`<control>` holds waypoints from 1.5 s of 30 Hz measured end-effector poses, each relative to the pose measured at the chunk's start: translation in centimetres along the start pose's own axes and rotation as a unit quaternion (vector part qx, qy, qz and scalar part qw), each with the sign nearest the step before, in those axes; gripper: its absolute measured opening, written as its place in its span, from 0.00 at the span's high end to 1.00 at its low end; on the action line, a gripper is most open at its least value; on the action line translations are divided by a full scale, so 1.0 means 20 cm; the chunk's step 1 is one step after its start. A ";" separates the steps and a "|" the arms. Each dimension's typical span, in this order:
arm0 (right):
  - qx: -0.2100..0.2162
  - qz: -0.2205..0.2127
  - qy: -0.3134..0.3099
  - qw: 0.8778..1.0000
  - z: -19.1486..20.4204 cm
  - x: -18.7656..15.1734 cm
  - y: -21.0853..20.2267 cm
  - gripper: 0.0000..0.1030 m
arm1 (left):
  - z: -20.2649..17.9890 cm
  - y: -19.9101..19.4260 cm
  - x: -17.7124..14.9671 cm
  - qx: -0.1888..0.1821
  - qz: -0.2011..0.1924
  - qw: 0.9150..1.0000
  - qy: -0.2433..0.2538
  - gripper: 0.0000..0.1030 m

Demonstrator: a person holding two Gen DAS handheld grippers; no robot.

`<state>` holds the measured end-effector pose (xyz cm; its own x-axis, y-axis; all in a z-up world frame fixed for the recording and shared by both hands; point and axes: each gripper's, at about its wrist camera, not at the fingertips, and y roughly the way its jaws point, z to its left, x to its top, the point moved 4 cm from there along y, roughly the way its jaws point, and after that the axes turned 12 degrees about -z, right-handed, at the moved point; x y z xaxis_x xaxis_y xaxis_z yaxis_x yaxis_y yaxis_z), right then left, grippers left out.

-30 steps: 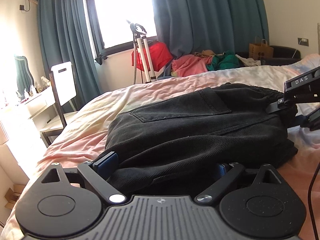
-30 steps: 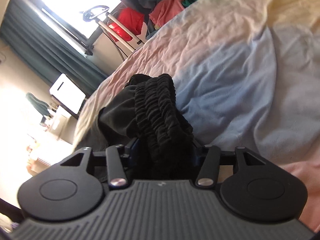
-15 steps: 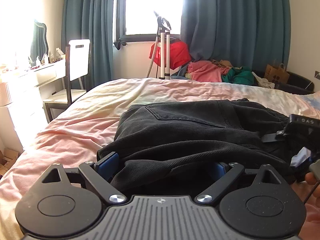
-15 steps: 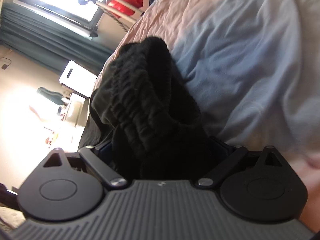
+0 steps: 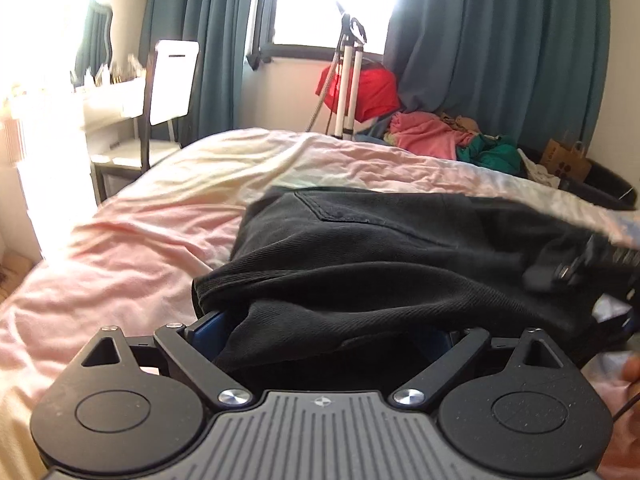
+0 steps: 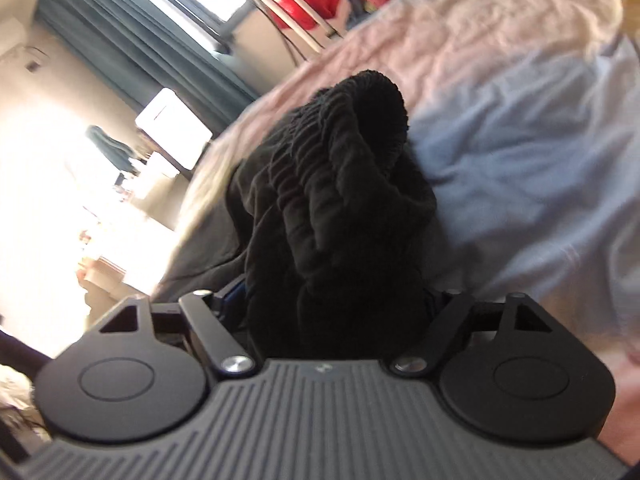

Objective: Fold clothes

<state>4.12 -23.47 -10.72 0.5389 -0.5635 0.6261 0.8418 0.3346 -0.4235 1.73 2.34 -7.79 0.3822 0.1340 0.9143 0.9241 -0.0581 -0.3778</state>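
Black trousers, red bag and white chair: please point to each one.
black trousers (image 5: 400,248), left wrist view, back pocket area.
red bag (image 5: 370,92), left wrist view, its front.
white chair (image 5: 173,76), left wrist view, backrest.

No legible text, brand or number in either view. Brown paper bag by the curtain carries a dark dot pattern, not readable as lettering. Lettering on the other hand-held gripper is motion-blurred and unreadable.
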 end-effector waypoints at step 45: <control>-0.107 -0.044 -0.145 0.983 0.26 -0.02 -0.03 0.45 | 0.48 0.59 0.07 -0.130 0.176 0.940 -0.261 0.11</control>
<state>3.62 -19.54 -7.38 0.4767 -0.3339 0.8132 0.8766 0.1111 -0.4682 13.20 11.40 -12.31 0.6757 0.5250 0.5175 0.7345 -0.4197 -0.5332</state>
